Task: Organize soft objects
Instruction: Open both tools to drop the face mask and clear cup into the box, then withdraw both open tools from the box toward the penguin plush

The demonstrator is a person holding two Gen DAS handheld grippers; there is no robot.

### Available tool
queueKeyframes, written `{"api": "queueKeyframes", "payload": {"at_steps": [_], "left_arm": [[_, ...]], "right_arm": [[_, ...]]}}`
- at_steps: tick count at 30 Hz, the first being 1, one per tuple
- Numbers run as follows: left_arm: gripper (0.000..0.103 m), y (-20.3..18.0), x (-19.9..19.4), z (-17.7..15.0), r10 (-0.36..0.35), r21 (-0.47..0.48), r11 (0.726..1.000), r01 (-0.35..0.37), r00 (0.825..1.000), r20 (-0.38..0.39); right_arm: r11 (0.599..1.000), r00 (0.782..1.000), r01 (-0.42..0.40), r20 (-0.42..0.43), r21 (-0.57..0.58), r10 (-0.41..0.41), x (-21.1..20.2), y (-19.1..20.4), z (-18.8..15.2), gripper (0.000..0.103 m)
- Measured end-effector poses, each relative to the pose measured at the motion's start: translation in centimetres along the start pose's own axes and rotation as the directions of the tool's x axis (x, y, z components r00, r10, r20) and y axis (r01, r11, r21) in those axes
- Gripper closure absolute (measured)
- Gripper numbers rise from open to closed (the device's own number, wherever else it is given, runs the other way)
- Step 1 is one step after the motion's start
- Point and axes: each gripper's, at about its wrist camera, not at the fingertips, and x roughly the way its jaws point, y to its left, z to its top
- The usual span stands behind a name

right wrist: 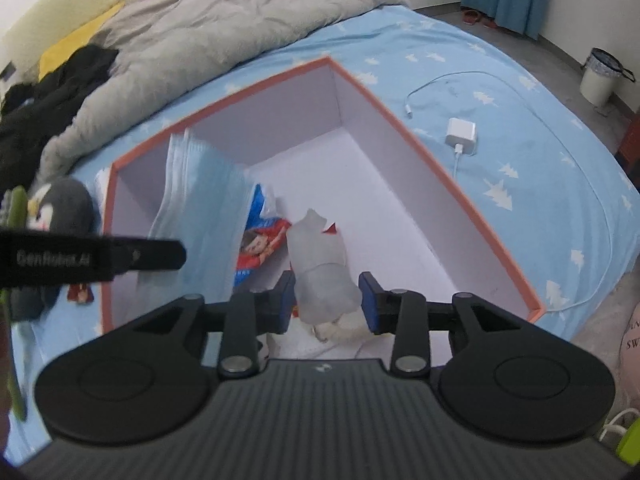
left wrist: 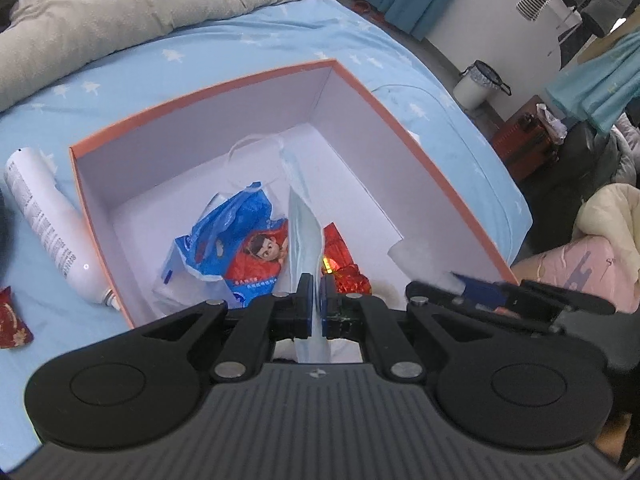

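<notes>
My left gripper (left wrist: 316, 292) has its fingers (left wrist: 305, 300) clamped tight on a pale blue face mask (left wrist: 306, 236) that hangs down into the orange-rimmed box (left wrist: 200, 96) on the bed (left wrist: 248, 44), above a blue and red packet (left wrist: 236, 248) and a red foil wrapper (left wrist: 340, 256). My right gripper (right wrist: 327, 300) sits partly open over the same box, a soft white lump (right wrist: 320, 272) between its fingers (right wrist: 368, 300), the left pad touching it, the right one just clear
</notes>
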Motion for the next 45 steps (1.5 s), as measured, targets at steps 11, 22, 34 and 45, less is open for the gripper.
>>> {"api": "queueKeyframes", "payload": {"at_steps": [11,22,34,45], "left_arm": [[0.056,-1.0,-8.1,-2.1,0.048,0.037,0.998,-0.055,0.987,0.151],[0.056,1.4,-17.0,-7.4,0.114,0.114,0.980,-0.165,0.928,0.355],[0.056,4.8,-24.4,-16.9,0.144,0.042,0.980,-0.192,0.848,0.510],[0.056,7.3,-27.4,-26.1,0.206,-0.092,0.978,-0.186,0.815,0.542]], "right_arm": [[0.997,0.990,-0.044,0.129,-0.057,0.051,-4.9,2.0,0.0,0.045],[0.984,0.934,-0.094,0.331,-0.148,0.139,-12.1,5.5,-3.5,0.045],[0.943,0.864,-0.159,0.422,-0.293,0.277,-16.0,11.0,-7.3,0.045],[0.910,0.850,-0.226,0.386,-0.346,0.358,-16.0,14.7,-13.3,0.045]]}}
